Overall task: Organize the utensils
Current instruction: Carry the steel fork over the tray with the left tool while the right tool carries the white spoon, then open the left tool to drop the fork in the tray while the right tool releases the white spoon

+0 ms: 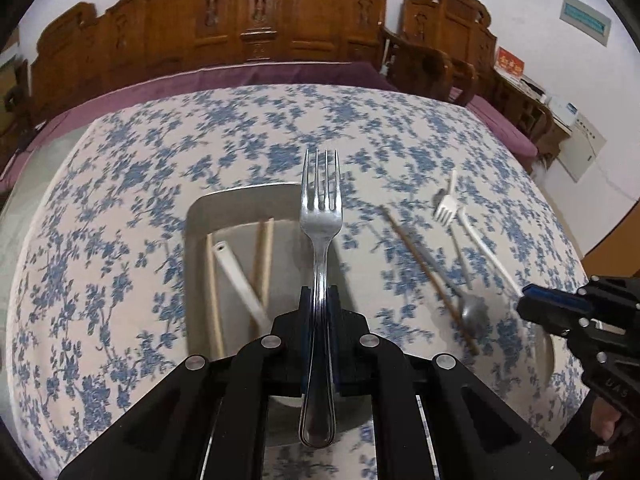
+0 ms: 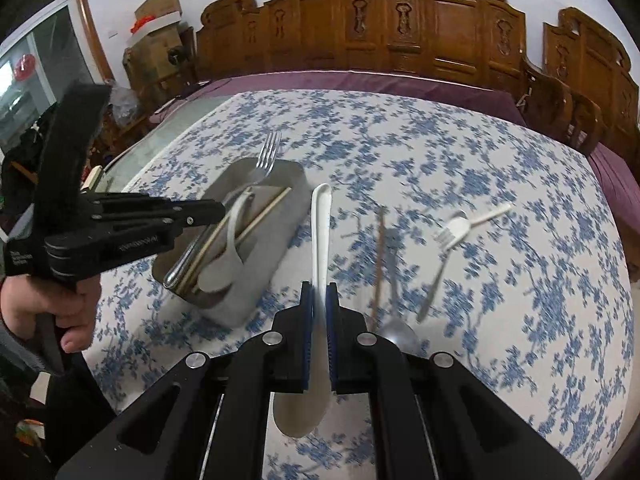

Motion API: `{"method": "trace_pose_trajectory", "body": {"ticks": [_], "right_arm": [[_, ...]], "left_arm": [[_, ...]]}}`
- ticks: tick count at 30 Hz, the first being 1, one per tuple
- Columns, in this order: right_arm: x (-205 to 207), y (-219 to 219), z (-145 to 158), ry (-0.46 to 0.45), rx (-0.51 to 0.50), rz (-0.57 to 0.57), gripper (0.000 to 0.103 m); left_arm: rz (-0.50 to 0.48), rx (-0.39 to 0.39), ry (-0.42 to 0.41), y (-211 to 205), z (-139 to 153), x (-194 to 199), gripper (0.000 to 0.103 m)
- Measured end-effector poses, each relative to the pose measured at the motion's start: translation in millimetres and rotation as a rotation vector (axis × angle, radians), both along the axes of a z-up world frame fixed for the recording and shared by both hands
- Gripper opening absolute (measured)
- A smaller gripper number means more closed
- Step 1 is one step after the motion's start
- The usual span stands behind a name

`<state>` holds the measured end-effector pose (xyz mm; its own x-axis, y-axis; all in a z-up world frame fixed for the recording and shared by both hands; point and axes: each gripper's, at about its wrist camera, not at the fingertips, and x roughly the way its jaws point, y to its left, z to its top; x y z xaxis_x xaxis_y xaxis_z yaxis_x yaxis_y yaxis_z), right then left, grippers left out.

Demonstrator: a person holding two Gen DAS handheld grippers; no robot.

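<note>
Steel fork (image 1: 321, 216) pinched in my left gripper (image 1: 320, 304), one white spoon (image 2: 321, 216) in my right gripper (image 2: 319, 300), over the tray (image 1: 240, 200) on floral cloth (image 1: 120, 200).

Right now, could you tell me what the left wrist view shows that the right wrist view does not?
Only the left wrist view shows the left gripper shut on the metal fork from behind.

Only the right wrist view shows the right gripper shut on the white spoon, and a cardboard box.

Both show the metal tray holding chopsticks, and the white plastic fork on the floral tablecloth.
</note>
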<state>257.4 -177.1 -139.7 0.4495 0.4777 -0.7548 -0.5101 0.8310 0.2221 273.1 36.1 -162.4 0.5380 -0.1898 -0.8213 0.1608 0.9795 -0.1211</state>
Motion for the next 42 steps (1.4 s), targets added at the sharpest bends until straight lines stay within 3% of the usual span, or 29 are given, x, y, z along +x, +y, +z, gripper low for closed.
{"method": "trace_pose_trajectory", "body": {"ticks": [13, 24, 28, 33, 42], "right_arm": [[19.5, 38.6, 12.3, 0.003, 0.019, 0.042, 0.008], [30.4, 78.3, 9.7, 0.020, 0.042, 0.085, 0.008], [37.1, 94.9, 4.3, 0.049, 0.070, 0.092, 0.008], [48.0, 115.2, -6.7, 0.100, 0.125, 0.081, 0.008], [55.3, 140.9, -20.6, 0.122, 0.132, 0.069, 0.008]], "left_arm": [[0.049, 0.001, 0.066, 26.3, -32.0, 11.3, 0.007], [0.073, -0.003, 0.006, 48.1, -6.4, -1.0, 0.008], [0.086, 0.008, -0.018, 59.7, 5.4, -9.1, 0.018], [0.102, 0.029, -0.036, 74.4, 15.8, -21.5, 0.019], [0.136, 0.045, -0.053, 100.5, 25.4, -39.5, 0.027]]}}
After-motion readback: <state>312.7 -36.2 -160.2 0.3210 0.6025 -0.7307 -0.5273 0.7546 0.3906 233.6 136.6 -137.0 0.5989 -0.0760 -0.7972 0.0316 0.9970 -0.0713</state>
